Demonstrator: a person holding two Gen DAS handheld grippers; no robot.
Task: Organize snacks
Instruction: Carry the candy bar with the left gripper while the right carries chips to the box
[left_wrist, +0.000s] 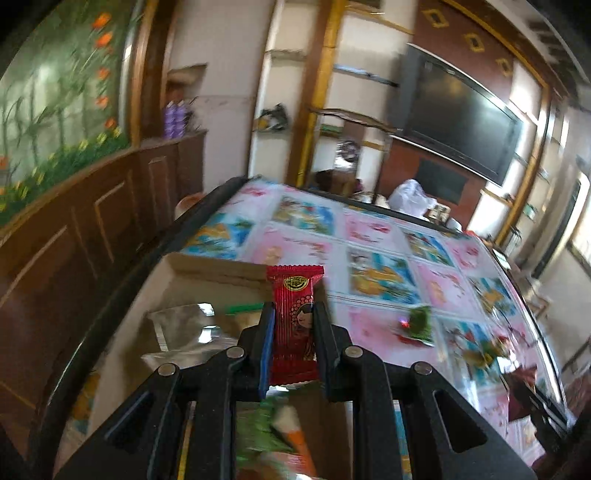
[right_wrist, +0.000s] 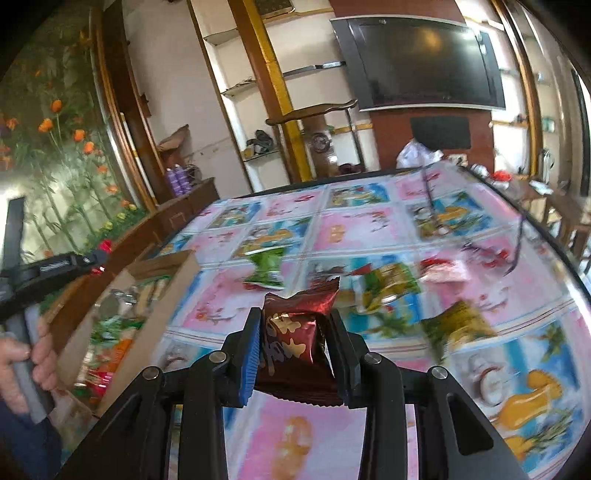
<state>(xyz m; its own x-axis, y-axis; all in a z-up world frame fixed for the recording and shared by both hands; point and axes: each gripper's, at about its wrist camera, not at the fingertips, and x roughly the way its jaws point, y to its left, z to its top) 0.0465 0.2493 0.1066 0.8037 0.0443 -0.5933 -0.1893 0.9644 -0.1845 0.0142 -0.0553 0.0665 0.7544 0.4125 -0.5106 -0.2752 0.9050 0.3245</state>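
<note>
My left gripper (left_wrist: 293, 314) is shut on a slim red snack packet (left_wrist: 294, 314) that stands upright between its pads, above the open cardboard box (left_wrist: 214, 267). Several wrapped snacks lie in that box (right_wrist: 166, 291). In the right wrist view my right gripper (right_wrist: 295, 317) is shut on a dark maroon snack packet (right_wrist: 295, 332) with gold print, held over the table. The left gripper's body (right_wrist: 48, 273) and the hand on its handle (right_wrist: 22, 365) show at the left edge there, over the box. Loose snacks lie on the table: a green packet (right_wrist: 266, 267), a green-yellow one (right_wrist: 391, 284), a pinkish one (right_wrist: 443, 269).
The table (right_wrist: 369, 229) wears a glossy pink and blue picture cloth. A yellow-green packet (right_wrist: 458, 325) lies right of my right gripper. A wooden cabinet (left_wrist: 92, 229) runs along the left. A dark cord (right_wrist: 432, 199) trails across the far right of the table.
</note>
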